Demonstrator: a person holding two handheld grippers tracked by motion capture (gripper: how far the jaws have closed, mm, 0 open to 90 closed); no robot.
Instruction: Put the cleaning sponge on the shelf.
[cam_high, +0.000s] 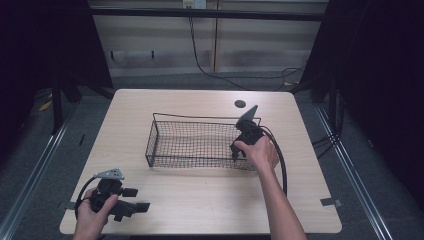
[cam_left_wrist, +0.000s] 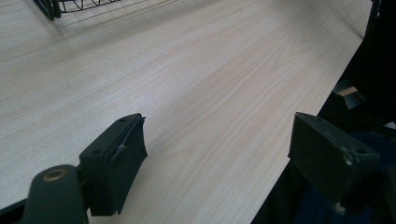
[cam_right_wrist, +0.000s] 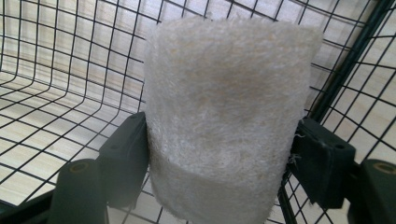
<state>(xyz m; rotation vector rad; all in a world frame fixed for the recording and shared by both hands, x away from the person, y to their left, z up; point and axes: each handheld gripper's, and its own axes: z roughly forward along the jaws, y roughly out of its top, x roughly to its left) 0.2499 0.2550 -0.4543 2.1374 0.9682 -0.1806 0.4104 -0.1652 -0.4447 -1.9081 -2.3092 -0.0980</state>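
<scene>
In wire basket (cam_right_wrist: 56, 70), fuzzy white roll (cam_right_wrist: 229, 116), clamped

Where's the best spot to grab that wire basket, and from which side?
I'd take the wire basket by its top rim wire on the short left end, coming from above. The sides are thin open mesh, so the thicker rim is the firmest thing for the jaws to close on. That end is free; the right tool sits inside the other end, holding a fuzzy white roll.

Pretty dim room: light wood bench (cam_high: 200, 200) on grey floor (cam_high: 30, 150), pale panelled wall (cam_high: 165, 45) at the far side, black cable (cam_high: 200, 60) hanging down it, dark curtains (cam_high: 380, 75) left and right.
</scene>
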